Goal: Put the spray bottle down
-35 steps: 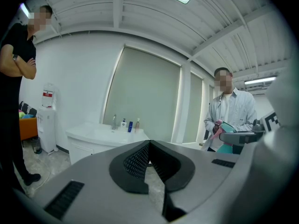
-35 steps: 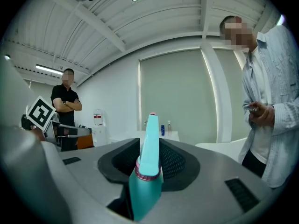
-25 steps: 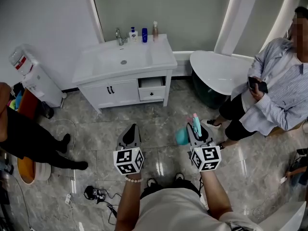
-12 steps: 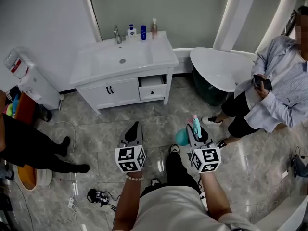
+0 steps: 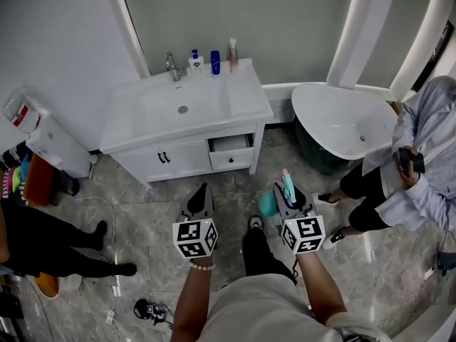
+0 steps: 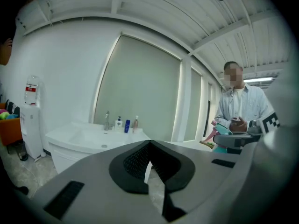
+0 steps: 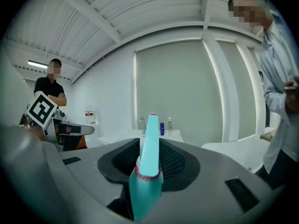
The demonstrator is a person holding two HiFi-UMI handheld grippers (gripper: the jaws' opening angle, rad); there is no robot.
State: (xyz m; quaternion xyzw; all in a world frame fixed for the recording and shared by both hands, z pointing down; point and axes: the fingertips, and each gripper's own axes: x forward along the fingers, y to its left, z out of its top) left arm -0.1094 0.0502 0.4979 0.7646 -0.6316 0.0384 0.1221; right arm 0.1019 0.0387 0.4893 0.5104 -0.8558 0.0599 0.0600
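A teal spray bottle (image 5: 268, 204) with a pink-tipped nozzle is clamped in my right gripper (image 5: 288, 191), which is shut on it and carried in the air over the floor. In the right gripper view the bottle (image 7: 147, 169) rises between the jaws, its nozzle pointing forward. My left gripper (image 5: 202, 189) is level with it on the left, shut with nothing in it; its tips meet in the left gripper view (image 6: 149, 143). Both point at the white vanity (image 5: 235, 109) ahead, a short way off.
Three small bottles (image 5: 214, 61) and a tap (image 5: 172, 67) stand at the vanity's back edge. A white bathtub (image 5: 342, 120) is to the right, with a person (image 5: 420, 177) beside it. Another person's legs (image 5: 50, 244) and a water dispenser (image 5: 39, 130) are at left. Cables lie on the floor (image 5: 149, 308).
Both grippers have moved forward toward the vanity, which now looks nearer and larger. The spray bottle stays in the right gripper. The person at right has slid toward the frame's edge.
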